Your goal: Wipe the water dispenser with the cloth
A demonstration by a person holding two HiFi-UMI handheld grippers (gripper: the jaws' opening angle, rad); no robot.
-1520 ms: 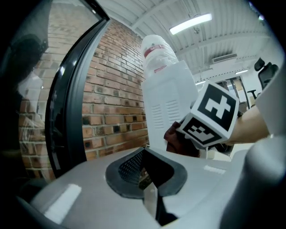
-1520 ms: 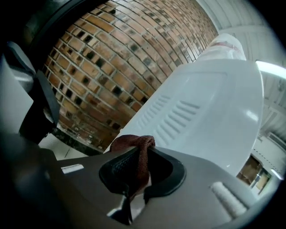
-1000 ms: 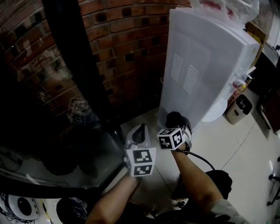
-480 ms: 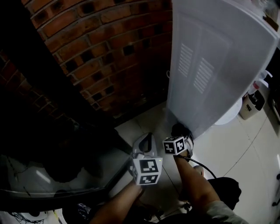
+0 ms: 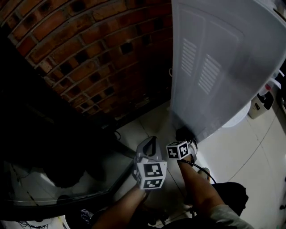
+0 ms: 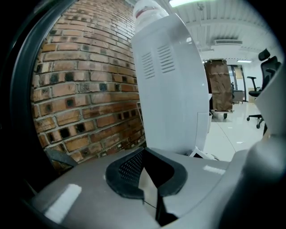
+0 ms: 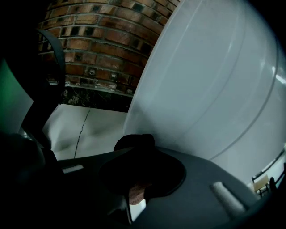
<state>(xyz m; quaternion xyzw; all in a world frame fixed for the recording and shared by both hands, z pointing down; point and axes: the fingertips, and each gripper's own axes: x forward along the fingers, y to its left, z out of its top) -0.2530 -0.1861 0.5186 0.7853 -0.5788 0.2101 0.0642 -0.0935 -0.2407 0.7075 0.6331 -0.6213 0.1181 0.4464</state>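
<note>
The white water dispenser stands against the brick wall, its vented side panel facing me. My right gripper is shut on a dark cloth, which presses on the panel's lower edge near the floor. In the right gripper view the cloth bunches over the jaws of my right gripper, right against the dispenser. My left gripper hovers just left of it, shut and holding nothing. In the left gripper view, the dispenser rises ahead of my left gripper.
A brick wall runs behind and to the left. A dark glass-topped piece fills the lower left. A small bin stands on the white tile floor beyond the dispenser. A bottle sits on the dispenser.
My right gripper has slid the cloth down the dispenser's side to its bottom edge. The left gripper has sunk too, staying beside it.
</note>
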